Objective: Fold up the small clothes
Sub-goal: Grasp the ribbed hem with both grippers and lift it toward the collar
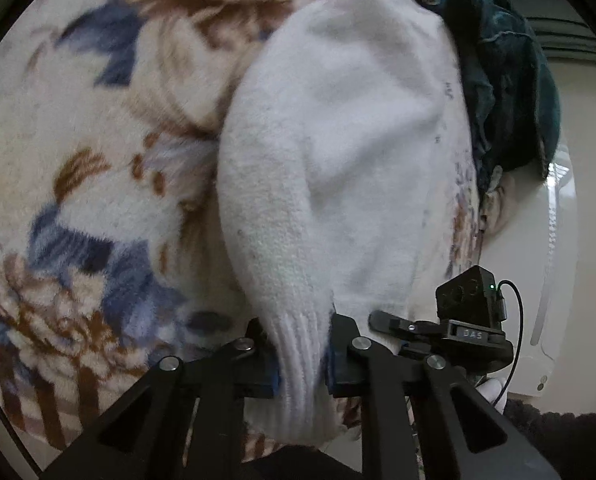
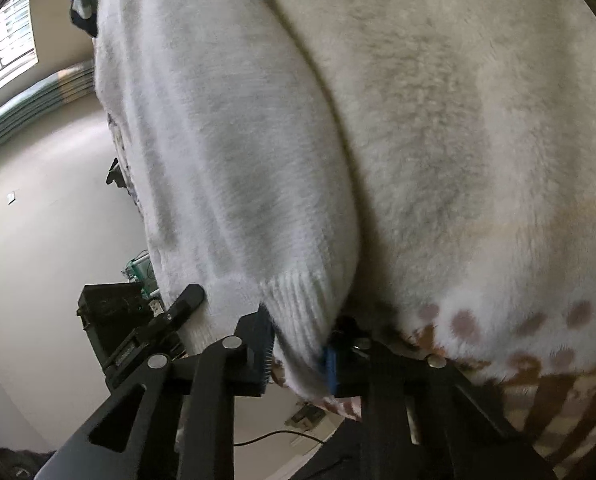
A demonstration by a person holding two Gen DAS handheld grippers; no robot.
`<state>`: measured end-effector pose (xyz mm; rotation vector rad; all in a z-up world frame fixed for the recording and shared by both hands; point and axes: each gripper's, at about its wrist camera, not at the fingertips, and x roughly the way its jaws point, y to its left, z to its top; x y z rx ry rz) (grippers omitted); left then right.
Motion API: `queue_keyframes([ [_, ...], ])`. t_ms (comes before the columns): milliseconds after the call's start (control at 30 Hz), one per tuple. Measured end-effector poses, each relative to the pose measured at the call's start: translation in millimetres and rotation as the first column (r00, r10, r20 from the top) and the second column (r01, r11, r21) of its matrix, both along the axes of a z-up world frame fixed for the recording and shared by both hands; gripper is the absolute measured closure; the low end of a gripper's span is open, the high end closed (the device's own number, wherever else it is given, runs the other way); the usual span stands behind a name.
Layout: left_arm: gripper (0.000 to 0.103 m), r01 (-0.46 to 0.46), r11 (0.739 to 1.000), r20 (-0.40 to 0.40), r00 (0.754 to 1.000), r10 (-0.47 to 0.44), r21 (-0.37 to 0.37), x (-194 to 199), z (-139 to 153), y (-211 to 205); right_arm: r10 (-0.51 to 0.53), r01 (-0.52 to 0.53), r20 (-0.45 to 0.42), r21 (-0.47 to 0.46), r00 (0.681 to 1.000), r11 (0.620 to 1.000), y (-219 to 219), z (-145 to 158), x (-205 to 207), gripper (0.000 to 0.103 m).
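A white knitted garment [image 1: 338, 140] lies on a fleece blanket [image 1: 57, 140] with blue and brown flowers. My left gripper [image 1: 302, 356] is shut on the garment's ribbed hem, which hangs between the blue pads. In the right wrist view the same white garment [image 2: 225, 160] stretches away, and my right gripper [image 2: 298, 356] is shut on another ribbed corner of it. The other gripper's finger [image 1: 386, 320] shows at the lower right in the left view, and at the lower left in the right view [image 2: 185, 300].
A dark teal cloth [image 1: 506, 80] is bunched at the blanket's far right edge. A white appliance [image 1: 546, 280] stands beyond it. The blanket [image 2: 478, 140] fills the right of the right wrist view; pale floor [image 2: 49, 220] and a window [image 2: 5, 40] lie left.
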<state>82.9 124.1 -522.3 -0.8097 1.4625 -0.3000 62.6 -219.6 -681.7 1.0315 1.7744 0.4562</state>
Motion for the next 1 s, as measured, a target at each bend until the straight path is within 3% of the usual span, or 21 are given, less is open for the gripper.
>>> queue_keyframes([
  [233,0.091,0.000,1.000,0.089,0.996,0.002,-0.023,12.6,48.0,-0.9,-0.012,0.009,0.082,0.037,0.997,0.999,4.8,44.7,14.9,0.088],
  [433,0.092,-0.098,0.992,0.151,0.982,0.110,-0.084,39.1,79.4,17.1,-0.059,0.054,0.170,0.031,0.984,0.998,6.1,91.3,49.4,0.089],
  [633,0.092,-0.149,0.968,0.228,0.954,0.194,-0.201,124.3,91.9,23.0,-0.123,0.128,0.292,0.003,0.949,0.992,-9.9,140.6,118.2,0.090],
  [867,0.092,-0.160,0.977,0.314,0.929,0.197,-0.141,251.2,73.1,22.6,-0.124,0.160,0.412,-0.052,0.903,0.986,4.8,154.6,249.6,0.090],
  [1000,0.091,-0.150,0.979,0.278,0.943,0.183,-0.136,307.4,50.0,23.2,-0.106,0.172,0.433,-0.118,0.895,0.978,13.2,145.6,318.8,0.090],
])
